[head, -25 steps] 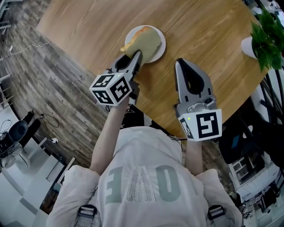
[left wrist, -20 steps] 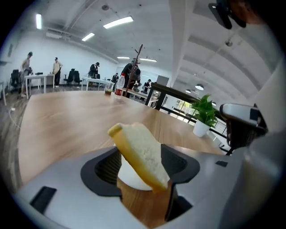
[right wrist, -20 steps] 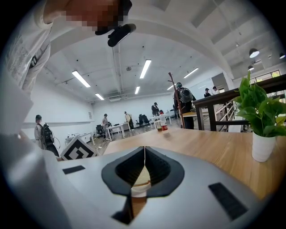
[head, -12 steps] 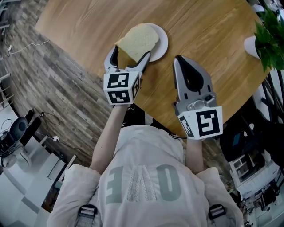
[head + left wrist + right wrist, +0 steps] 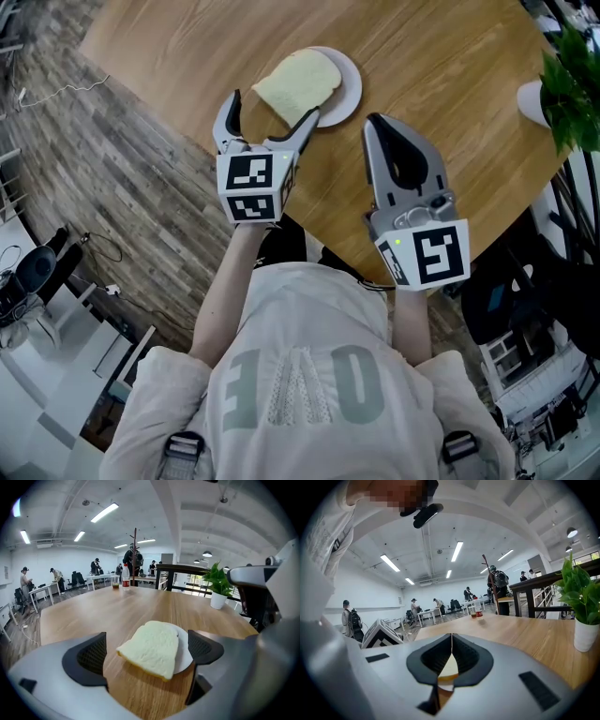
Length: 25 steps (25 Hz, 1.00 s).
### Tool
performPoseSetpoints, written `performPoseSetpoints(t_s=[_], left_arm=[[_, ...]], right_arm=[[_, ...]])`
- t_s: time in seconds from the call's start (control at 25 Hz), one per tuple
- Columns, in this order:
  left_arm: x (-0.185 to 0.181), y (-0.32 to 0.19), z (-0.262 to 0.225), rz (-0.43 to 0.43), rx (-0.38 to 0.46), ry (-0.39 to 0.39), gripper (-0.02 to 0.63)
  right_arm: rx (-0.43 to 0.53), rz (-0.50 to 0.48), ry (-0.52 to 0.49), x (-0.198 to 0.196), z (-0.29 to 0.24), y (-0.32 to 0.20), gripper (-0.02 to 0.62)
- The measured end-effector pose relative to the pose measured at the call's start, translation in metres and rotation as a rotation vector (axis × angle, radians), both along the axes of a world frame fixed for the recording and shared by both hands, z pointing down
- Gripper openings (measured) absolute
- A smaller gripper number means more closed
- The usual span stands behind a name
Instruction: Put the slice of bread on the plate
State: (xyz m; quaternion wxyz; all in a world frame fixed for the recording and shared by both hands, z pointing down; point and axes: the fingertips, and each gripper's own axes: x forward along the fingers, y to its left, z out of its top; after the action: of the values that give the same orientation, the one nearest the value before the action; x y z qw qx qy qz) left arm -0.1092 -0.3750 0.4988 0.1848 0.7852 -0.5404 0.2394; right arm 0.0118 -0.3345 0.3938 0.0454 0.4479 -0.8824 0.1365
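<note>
Pale bread (image 5: pixel 298 82) half-hides the plate (image 5: pixel 350 89), free inside left gripper (image 5: pixel 272 106), jaws just opened; right gripper (image 5: pixel 376 123) clenched.

Wooden table (image 5: pixel 450 84) is seen from above, pale grain, rounded corners. A potted plant (image 5: pixel 561 80) in a white pot is set at the table's right edge. Grey plank floor (image 5: pixel 131 178) is shown left of the table, with a thin white cable (image 5: pixel 66 95) lying on it near the table's far-left corner. At the table's far end a bottle (image 5: pixel 125 580) with a red label and a small glass (image 5: pixel 115 585) are placed side by side (contents not readable). A coat stand (image 5: pixel 135 550) is seen just behind that end. Beyond the table, desks with several people (image 5: pixel 57 576) are visible. Strip lights (image 5: pixel 105 512) are mounted on the ceiling above.
</note>
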Motion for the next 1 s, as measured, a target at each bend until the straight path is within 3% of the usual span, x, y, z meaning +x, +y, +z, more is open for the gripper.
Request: performPoseSetpoints(t_s=[0.12, 0.24, 0.32, 0.4, 0.44, 0.48, 0.56, 0.6, 0.8, 1.0], left_arm=[[0.009, 0.003, -0.022, 0.064, 0.044, 0.054, 0.523], [0.009, 0.007, -0.06, 0.095, 0.167, 0.104, 0.522], [0.012, 0.013, -0.087, 0.132, 0.229, 0.18, 0.518], [0.013, 0.018, -0.115, 0.166, 0.294, 0.237, 0.476], [0.011, 0.021, -0.128, 0.185, 0.333, 0.237, 0.421], [0.008, 0.025, -0.14, 0.203, 0.373, 0.221, 0.326], [-0.003, 0.029, -0.164, 0.212, 0.456, 0.172, 0.059], [-0.008, 0.029, -0.176, 0.203, 0.495, 0.148, 0.021], [-0.024, 0.035, -0.221, 0.154, 0.626, 0.121, 0.009], [-0.038, 0.055, -0.244, 0.147, 0.676, 0.149, 0.009]], right_arm=[[0.022, -0.002, 0.007, -0.006, -0.01, 0.005, 0.018], [0.056, -0.009, 0.022, -0.016, -0.022, 0.011, 0.018], [0.079, -0.004, 0.04, -0.021, -0.03, 0.015, 0.018], [0.098, 0.008, 0.047, -0.025, -0.039, 0.022, 0.018], [0.104, 0.015, 0.047, -0.028, -0.044, 0.026, 0.018], [0.11, 0.021, 0.046, -0.031, -0.049, 0.03, 0.018], [0.128, 0.033, 0.056, -0.037, -0.06, 0.037, 0.018], [0.143, 0.039, 0.065, -0.039, -0.065, 0.039, 0.018], [0.239, 0.05, 0.094, -0.044, -0.092, 0.045, 0.018], [0.308, 0.057, 0.114, -0.054, -0.114, 0.057, 0.018]])
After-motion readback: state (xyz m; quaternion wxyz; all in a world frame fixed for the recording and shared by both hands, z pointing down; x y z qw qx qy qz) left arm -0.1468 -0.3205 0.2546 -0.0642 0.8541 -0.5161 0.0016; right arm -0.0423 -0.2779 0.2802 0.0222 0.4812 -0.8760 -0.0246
